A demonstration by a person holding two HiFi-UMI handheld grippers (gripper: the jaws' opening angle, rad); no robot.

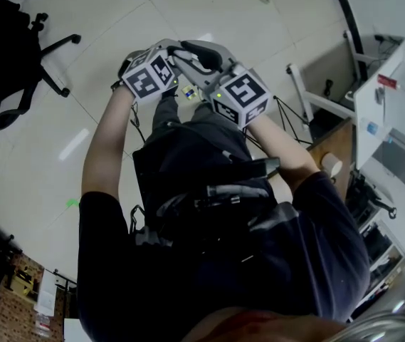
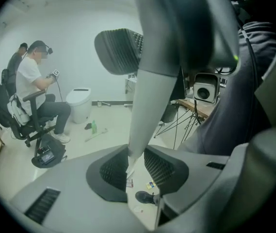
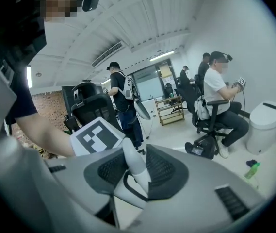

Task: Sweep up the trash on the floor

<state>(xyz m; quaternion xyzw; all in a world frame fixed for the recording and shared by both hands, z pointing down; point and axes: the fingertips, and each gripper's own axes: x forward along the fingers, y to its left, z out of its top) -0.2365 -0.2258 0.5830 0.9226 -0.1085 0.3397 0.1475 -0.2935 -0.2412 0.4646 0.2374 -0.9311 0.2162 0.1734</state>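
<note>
A pale grey broom handle runs up between the jaws of my left gripper, whose pads press on it. The handle's white upper end with a dark loop lies between the pads of my right gripper, which also clamps it. In the head view both grippers, left and right, sit close together in front of the body. Small scraps of trash lie on the pale floor just beyond the left jaws, beside a dark shoe. The broom's head is hidden.
A black office chair stands at the left. A desk and shelves line the right. A seated person, a white bin, a green bottle and tripod legs lie ahead. Another person stands behind.
</note>
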